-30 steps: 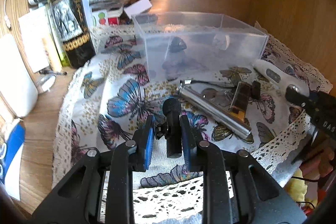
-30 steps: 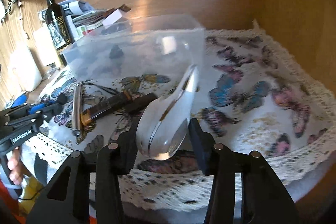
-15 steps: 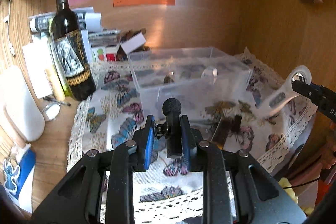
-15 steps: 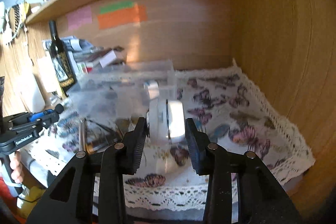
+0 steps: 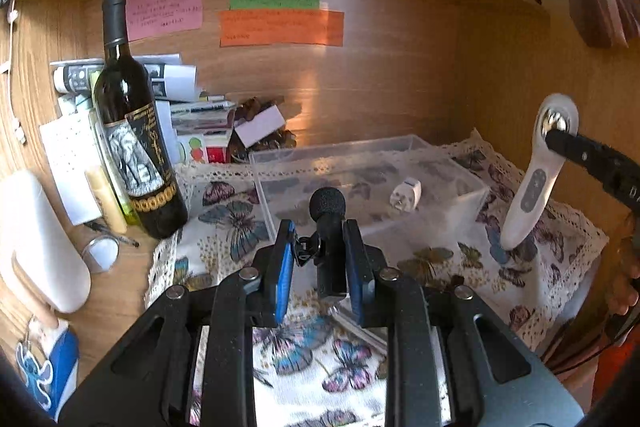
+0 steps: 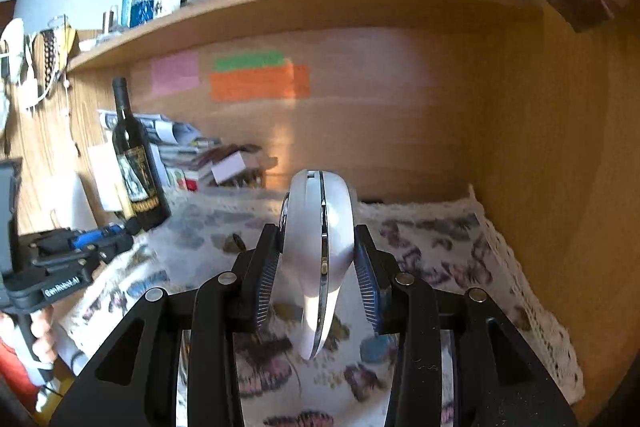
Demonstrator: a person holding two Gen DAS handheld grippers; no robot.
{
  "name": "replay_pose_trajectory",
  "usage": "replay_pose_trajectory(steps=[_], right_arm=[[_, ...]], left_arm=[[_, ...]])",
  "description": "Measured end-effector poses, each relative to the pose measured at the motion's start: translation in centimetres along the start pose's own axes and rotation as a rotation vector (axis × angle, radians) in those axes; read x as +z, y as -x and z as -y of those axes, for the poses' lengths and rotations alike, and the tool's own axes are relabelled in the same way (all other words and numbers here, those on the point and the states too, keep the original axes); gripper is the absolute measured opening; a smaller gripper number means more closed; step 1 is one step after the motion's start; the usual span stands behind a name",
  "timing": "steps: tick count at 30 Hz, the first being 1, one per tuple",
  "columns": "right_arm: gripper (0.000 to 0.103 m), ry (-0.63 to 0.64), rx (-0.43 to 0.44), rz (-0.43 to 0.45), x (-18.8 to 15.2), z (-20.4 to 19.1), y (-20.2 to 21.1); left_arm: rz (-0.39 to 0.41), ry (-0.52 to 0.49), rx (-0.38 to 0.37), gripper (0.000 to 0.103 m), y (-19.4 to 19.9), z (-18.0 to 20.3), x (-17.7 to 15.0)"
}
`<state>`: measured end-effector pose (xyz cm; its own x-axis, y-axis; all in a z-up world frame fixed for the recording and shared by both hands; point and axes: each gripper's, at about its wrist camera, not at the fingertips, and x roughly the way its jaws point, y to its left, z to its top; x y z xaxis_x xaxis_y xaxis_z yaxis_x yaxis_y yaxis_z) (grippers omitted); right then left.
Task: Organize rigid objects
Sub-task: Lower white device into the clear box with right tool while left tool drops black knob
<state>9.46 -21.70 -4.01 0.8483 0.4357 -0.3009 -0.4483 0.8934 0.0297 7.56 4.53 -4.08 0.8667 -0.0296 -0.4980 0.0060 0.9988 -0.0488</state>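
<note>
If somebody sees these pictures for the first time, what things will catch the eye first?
Each gripper holds something up: the left gripper pinches a small black microphone, the right gripper a white handheld device. Behind them, a clear plastic box sits on the butterfly cloth, beside a dark wine bottle.

My left gripper (image 5: 320, 259) is matte black plastic with silver round screws and blue pads on its fingers (image 5: 282, 267). My right gripper (image 6: 318, 267) matches, its pads ribbed. White lettering marks the left body at the right view's lower left.
</note>
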Motion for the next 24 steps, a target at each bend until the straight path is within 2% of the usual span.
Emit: replay_pose_trajectory(steps=[7,11,17,24], right_arm=[[0.034,0.028,0.008,0.056,3.5,-0.3,-2.0],[0.034,0.052,-0.006,0.05,4.3,-0.5,-4.1],[0.034,0.103,-0.023,-0.052,3.8,-0.8,-8.7],[0.034,0.16,0.04,-0.203,2.1,-2.1,-12.9]], left_arm=[[-0.007,0.004,0.002,0.024,-2.1,-0.6,2.6],[-0.034,0.0,-0.007,0.024,-4.0,-0.5,3.4],[-0.106,-0.021,-0.021,0.024,-7.7,-0.2,4.0],[-0.206,-0.033,-0.042,0.024,-11.8,-0.3,3.3]])
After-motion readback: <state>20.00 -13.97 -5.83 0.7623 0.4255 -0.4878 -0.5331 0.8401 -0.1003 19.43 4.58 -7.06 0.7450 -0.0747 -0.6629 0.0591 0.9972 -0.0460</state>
